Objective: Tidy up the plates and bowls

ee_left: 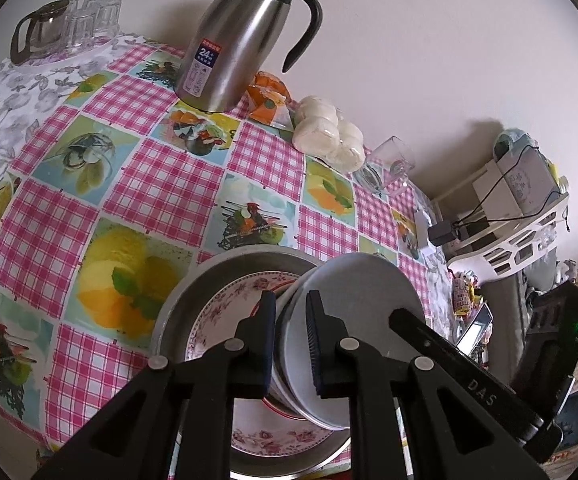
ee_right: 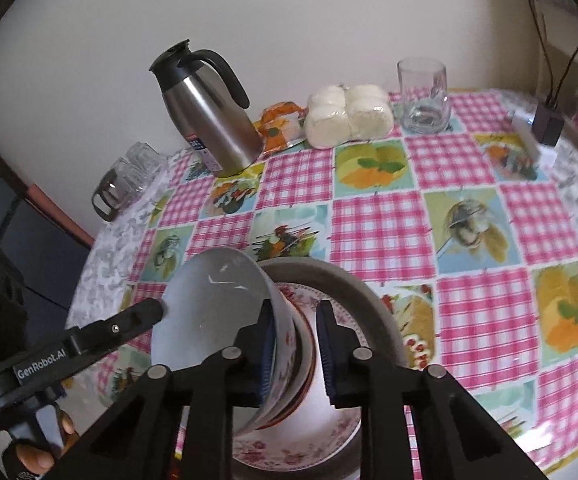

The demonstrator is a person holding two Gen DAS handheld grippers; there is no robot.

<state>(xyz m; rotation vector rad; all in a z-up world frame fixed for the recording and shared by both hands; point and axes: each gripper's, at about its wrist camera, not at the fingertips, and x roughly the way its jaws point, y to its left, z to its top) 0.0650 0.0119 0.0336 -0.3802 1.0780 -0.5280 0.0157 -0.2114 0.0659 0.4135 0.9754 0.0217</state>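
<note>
A round metal pan [ee_left: 193, 284] [ee_right: 373, 300] sits at the near table edge with a floral plate [ee_left: 225, 308] [ee_right: 329, 436] in it. A nested stack of bowls, tilted on its side, rests on the plate; the outer white bowl [ee_left: 369, 300] [ee_right: 217, 312] faces left in the right wrist view. My left gripper [ee_left: 291, 340] straddles the white bowl's rim, jaws slightly apart. My right gripper [ee_right: 295, 352] straddles the rims of the inner red-patterned bowls [ee_right: 293, 356]. Whether either one grips is unclear.
On the pink checked tablecloth [ee_right: 381, 216] stand a steel thermos jug [ee_left: 241, 36] [ee_right: 209, 116], wrapped white buns [ee_left: 329, 132] [ee_right: 349, 114], an orange packet [ee_left: 267, 98], a drinking glass [ee_right: 423, 96] and a glass teapot with cups [ee_left: 61, 28]. A cluttered white rack [ee_left: 517, 220] stands beside the table.
</note>
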